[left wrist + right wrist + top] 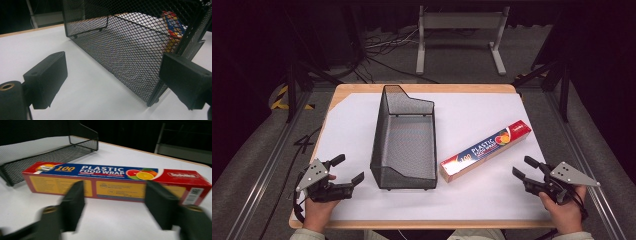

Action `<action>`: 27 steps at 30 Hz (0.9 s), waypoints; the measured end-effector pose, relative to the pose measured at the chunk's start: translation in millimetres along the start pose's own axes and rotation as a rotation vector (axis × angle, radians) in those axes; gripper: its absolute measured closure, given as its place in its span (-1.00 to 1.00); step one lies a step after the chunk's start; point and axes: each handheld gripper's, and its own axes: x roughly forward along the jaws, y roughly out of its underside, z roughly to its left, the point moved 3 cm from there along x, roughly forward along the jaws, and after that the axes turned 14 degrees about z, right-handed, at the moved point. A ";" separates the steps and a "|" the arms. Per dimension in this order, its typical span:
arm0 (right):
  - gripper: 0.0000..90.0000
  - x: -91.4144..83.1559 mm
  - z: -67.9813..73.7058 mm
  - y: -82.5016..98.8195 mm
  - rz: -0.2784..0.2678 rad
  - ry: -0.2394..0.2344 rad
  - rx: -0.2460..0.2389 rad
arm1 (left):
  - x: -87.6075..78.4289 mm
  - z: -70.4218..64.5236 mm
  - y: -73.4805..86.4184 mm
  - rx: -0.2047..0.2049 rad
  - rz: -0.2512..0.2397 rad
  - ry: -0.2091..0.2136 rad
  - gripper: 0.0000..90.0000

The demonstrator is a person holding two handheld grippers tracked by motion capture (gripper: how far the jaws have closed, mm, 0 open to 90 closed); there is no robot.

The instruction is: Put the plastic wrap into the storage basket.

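Right gripper gapes at the wrap box, label legible; left gripper gapes beside mesh basket

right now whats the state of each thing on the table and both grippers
black wire mesh basket: upright, empty
red and blue plastic food wrap box: closed, lying flat right of the basket, apart from it
left gripper: jaws open, holding nothing
right gripper: jaws open, facing the box, not touching it

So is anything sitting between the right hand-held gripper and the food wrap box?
Nothing visible. The right hand-held gripper stands open and faces the long side of the box across bare white tabletop. The mesh basket lies on the box's far side, out of the path.
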 end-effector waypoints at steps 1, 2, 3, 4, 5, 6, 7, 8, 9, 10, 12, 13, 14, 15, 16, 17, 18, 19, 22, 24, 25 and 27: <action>-0.44 -0.1 0.6 0.6 0.004 -0.004 -0.005 | 0.3 -0.2 0.2 -0.001 0.002 0.002 -0.80; -0.47 0.0 0.9 1.4 0.006 -0.007 -0.012 | 0.8 0.1 0.0 0.002 -0.001 0.002 -0.80; -0.47 -0.1 1.3 2.0 0.010 -0.008 -0.012 | 0.8 -0.1 0.0 0.002 0.001 0.003 -0.80; -0.47 -0.1 1.3 2.2 0.012 -0.001 -0.012 | 0.7 0.1 -0.1 0.007 0.001 0.003 -0.80; -0.47 0.0 1.3 2.2 0.014 0.001 -0.014 | 0.5 0.0 -0.1 0.007 0.001 0.003 -0.80; -0.47 0.0 1.3 2.0 0.013 0.001 -0.013 | 0.3 0.3 -0.2 0.011 0.001 0.000 -0.80; -0.47 0.0 1.3 1.8 0.011 0.004 -0.013 | 0.1 0.4 -0.2 0.010 0.000 0.000 -0.80; -0.47 0.2 1.4 1.7 0.011 0.004 -0.012 | 0.1 -0.2 0.0 0.000 0.000 0.005 -0.80; -0.47 0.3 1.4 1.7 0.012 0.003 -0.010 | 0.1 -0.1 -0.1 -0.001 -0.003 0.003 -0.80; -0.47 0.4 1.3 1.7 0.012 0.004 -0.011 | 0.2 0.0 0.0 -0.001 -0.003 0.002 -0.80; -0.46 0.7 1.0 1.6 0.013 0.005 -0.010 | 0.1 0.2 0.1 0.006 0.001 -0.001 -0.80; -0.46 0.8 0.9 1.4 0.012 0.005 -0.009 | 0.2 0.0 0.1 0.005 -0.001 -0.001 -0.80; -0.47 1.0 0.8 1.1 0.011 0.004 -0.009 | 0.1 0.0 0.1 0.005 -0.001 -0.002 -0.80; -0.47 1.7 0.9 0.5 0.010 -0.001 -0.011 | 0.1 0.0 0.2 0.005 -0.001 -0.003 -0.80; -0.47 2.4 1.3 0.0 0.013 -0.002 -0.012 | 0.1 0.1 0.2 0.004 -0.001 -0.003 -0.80; -0.47 3.1 1.7 -0.7 0.012 -0.004 -0.014 | 0.2 0.0 0.3 0.000 0.002 -0.001 -0.80; -0.47 4.0 2.4 -2.0 0.014 -0.006 -0.016 | 0.2 -0.1 0.4 -0.001 0.003 -0.001 -0.80; -0.47 4.6 3.2 -3.3 0.015 -0.008 -0.017 | 0.2 0.1 0.3 0.003 0.003 -0.003 -0.80; -0.44 7.1 5.3 -9.0 0.015 -0.022 -0.011 | 0.1 0.2 0.6 0.001 0.007 -0.005 -0.80; -0.38 8.5 7.3 -13.5 0.018 -0.033 -0.010 | 0.1 0.4 0.6 -0.003 0.005 -0.007 -0.80; -0.35 9.3 8.9 -15.7 0.023 -0.040 -0.014 | 0.1 0.6 0.7 -0.005 0.007 -0.008 -0.80; -0.27 12.2 12.0 -19.9 0.035 -0.050 -0.024 | 0.6 1.0 0.8 -0.005 0.007 -0.009 -0.80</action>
